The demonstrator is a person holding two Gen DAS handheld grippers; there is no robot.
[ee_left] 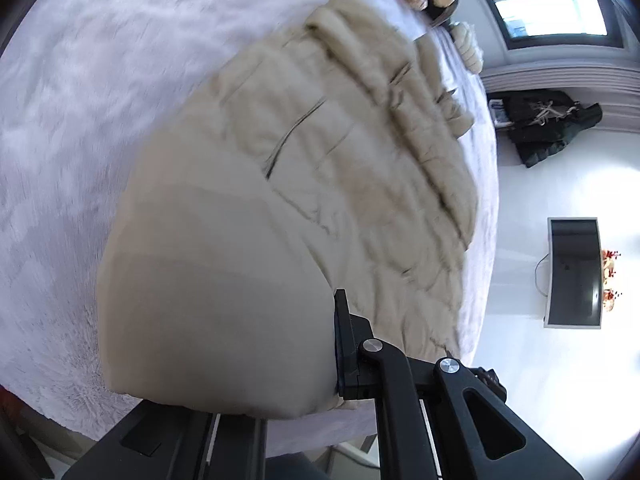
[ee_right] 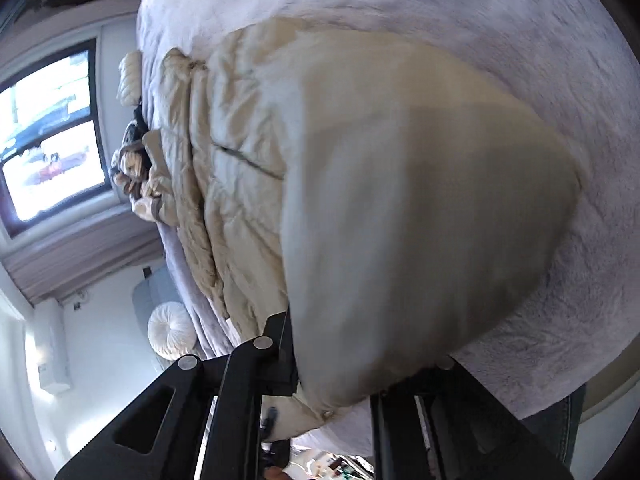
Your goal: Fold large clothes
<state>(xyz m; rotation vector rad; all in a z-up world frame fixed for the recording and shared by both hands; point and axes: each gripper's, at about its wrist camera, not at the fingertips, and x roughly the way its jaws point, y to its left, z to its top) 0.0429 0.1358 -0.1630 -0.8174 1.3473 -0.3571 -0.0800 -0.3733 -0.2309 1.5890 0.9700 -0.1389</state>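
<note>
Each tool, left (ee_left: 280, 364) and right (ee_right: 340, 364), pinches the beige coat's (ee_left: 320, 168) hem, bunched up against it.

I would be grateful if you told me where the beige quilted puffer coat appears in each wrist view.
Left wrist view: the beige quilted puffer coat fills the centre, its near hem bulging lower left.
Right wrist view: the coat runs from centre left to a bulging hem on the right.
Shared landmark: the fluffy lilac bed cover underneath.
</note>
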